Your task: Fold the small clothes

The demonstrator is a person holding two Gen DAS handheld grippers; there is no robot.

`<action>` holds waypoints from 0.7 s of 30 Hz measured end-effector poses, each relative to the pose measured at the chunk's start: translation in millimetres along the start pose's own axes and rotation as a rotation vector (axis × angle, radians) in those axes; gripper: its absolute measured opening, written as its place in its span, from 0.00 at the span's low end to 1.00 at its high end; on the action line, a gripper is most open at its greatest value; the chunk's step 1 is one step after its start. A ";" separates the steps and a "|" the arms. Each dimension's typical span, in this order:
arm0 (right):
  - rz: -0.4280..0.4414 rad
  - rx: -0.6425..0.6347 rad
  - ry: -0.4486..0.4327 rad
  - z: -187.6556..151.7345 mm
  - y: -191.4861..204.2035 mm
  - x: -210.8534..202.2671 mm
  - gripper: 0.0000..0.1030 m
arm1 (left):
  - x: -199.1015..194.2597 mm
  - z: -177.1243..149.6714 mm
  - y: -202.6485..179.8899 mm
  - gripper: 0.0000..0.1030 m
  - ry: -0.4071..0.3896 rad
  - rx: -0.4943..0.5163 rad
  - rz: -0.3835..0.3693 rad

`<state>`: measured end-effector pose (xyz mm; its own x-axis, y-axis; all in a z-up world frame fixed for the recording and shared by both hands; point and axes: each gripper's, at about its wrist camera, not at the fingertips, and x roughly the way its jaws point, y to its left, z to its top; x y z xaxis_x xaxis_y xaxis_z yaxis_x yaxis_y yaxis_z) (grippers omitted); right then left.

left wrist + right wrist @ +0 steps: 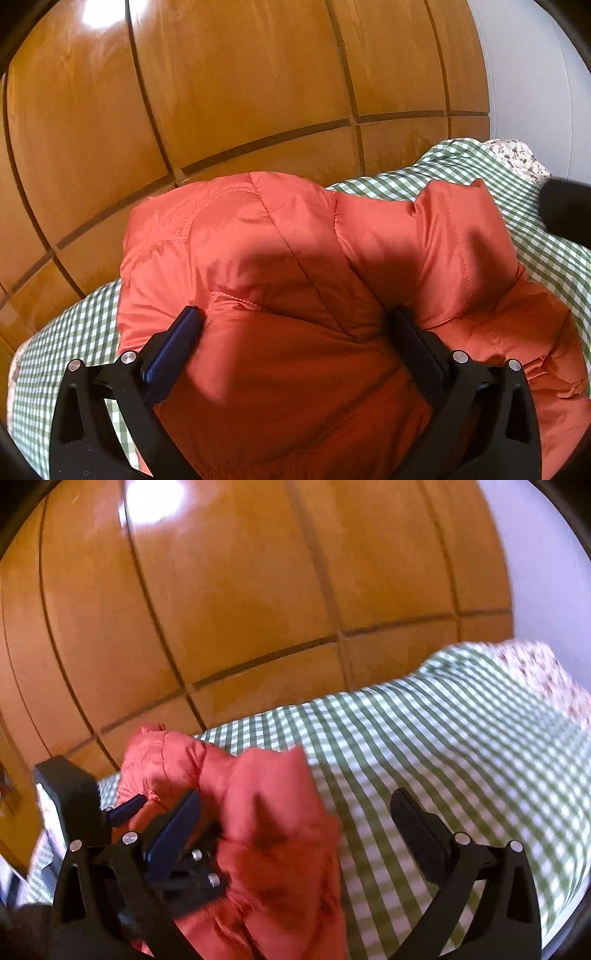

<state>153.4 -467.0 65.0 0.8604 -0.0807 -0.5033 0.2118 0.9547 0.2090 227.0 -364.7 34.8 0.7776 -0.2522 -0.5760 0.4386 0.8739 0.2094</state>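
An orange-red puffy jacket [295, 266] lies bunched on a green-and-white checked bed cover [546, 254]. My left gripper [295, 321] is open, its two fingers spread wide and pressed down on the jacket, with fabric bulging between them. In the right wrist view the same jacket [258, 812] lies at lower left, with the left gripper's black body [74, 797] beside it. My right gripper [295, 805] is open and empty; its left finger is over the jacket's edge, its right finger over the checked cover [461, 746].
A glossy wooden wardrobe wall [240, 85] with dark grooves rises right behind the bed. A floral pillow or sheet [517, 158] lies at the bed's far right. A white wall [535, 74] is at the right. A dark blurred object [565, 210] shows at the right edge.
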 end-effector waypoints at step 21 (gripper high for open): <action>-0.350 0.138 0.324 -7.2 -136.7 172.5 0.98 | 18.8 11.3 11.9 0.97 0.040 -0.080 0.028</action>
<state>269.5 -609.3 -56.4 0.5427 -0.2756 -0.7934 0.5406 0.8376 0.0788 251.9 -363.7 35.4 0.7699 -0.2117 -0.6020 0.3781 0.9113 0.1631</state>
